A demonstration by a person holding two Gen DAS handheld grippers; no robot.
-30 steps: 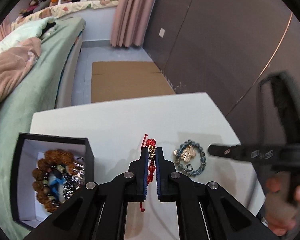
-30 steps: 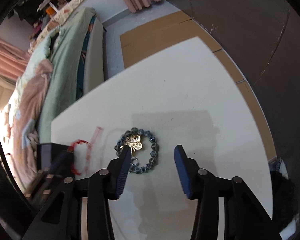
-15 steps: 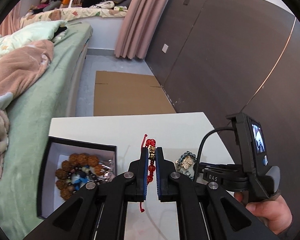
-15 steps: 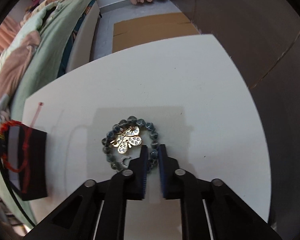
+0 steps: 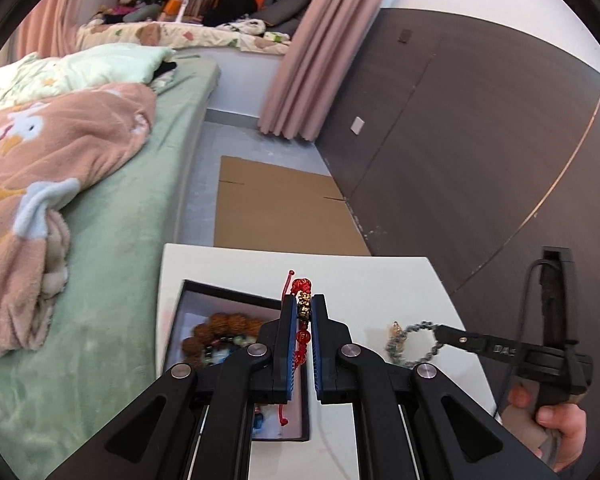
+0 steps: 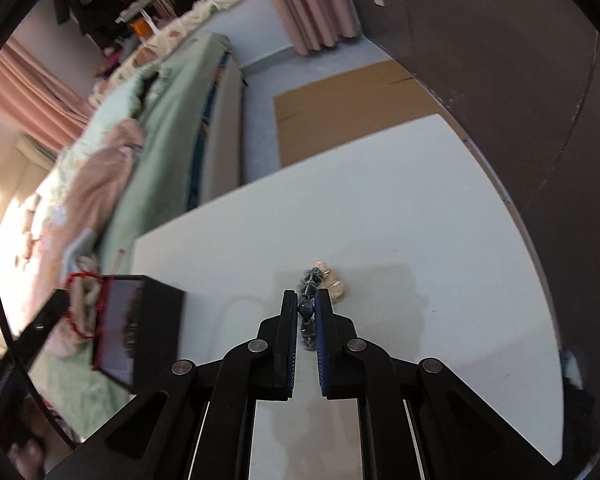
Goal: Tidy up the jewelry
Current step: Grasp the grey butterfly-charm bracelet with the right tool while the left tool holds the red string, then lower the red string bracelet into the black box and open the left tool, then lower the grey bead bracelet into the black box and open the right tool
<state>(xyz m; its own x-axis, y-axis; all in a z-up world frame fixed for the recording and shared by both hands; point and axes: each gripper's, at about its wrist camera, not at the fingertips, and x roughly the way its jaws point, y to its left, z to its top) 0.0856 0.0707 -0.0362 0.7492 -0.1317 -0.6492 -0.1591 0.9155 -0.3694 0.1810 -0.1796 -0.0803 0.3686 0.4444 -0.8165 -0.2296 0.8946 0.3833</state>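
Now that the right gripper (image 6: 308,310) has closed its blue pads (image 6: 290,332) on the grey-blue bead bracelet (image 6: 309,308), which a second ago lay flat on the white table (image 6: 380,208) between open fingers, both tools carry a piece of jewelry at once. That bracelet no longer lies in a ring on the tabletop: in the left wrist view it hangs as a loop (image 5: 414,340) from the tip of the right gripper (image 5: 446,334), with its gold charm (image 5: 395,329) on the far side, and it looks lifted clear of the surface, though whether the lowest beads touch the table I cannot tell. The left gripper (image 5: 303,320) is likewise clamped shut on the red bead bracelet (image 5: 303,312), its gold bead pinched between the pads and a red cord end (image 5: 284,416) dangling below. Since a second ago this gripper has drawn over the black jewelry box (image 5: 236,296), so the red bracelet now hangs above the box's right side rather than over bare table. Inside the box sit brown wooden beads (image 5: 224,326) and other bracelets already stored. Beyond the table lie a flattened cardboard sheet (image 5: 280,208) on the floor and a bed with green and pink bedding (image 5: 80,160). As I judge it, the red bracelet is ready to be released into the box, and the grey-blue one, just picked, should follow it across.
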